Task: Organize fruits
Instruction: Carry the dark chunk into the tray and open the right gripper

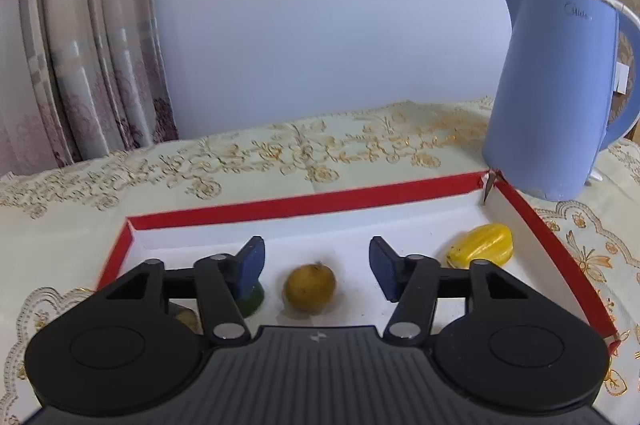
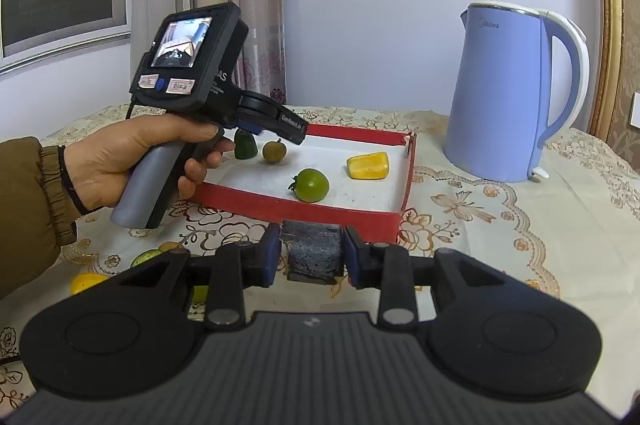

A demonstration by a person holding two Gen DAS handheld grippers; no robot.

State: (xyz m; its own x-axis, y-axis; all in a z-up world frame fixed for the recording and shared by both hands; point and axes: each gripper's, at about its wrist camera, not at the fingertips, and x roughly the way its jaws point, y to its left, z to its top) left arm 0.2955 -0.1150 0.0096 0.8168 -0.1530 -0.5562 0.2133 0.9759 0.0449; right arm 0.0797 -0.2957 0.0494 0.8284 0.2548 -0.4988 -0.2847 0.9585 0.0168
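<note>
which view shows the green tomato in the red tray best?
The right wrist view. The green tomato sits whole and unblocked near the front wall of the red tray, stem visible. The left wrist view does not show it: only a brownish round fruit, a yellow fruit and a green piece partly hidden behind the left claw.

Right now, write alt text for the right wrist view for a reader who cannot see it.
The right claw is shut on a dark block just short of a red-rimmed tray holding a green tomato, a yellow fruit and two more. The person's left hand holds the left claw over the tray; a blue kettle stands right.
</note>
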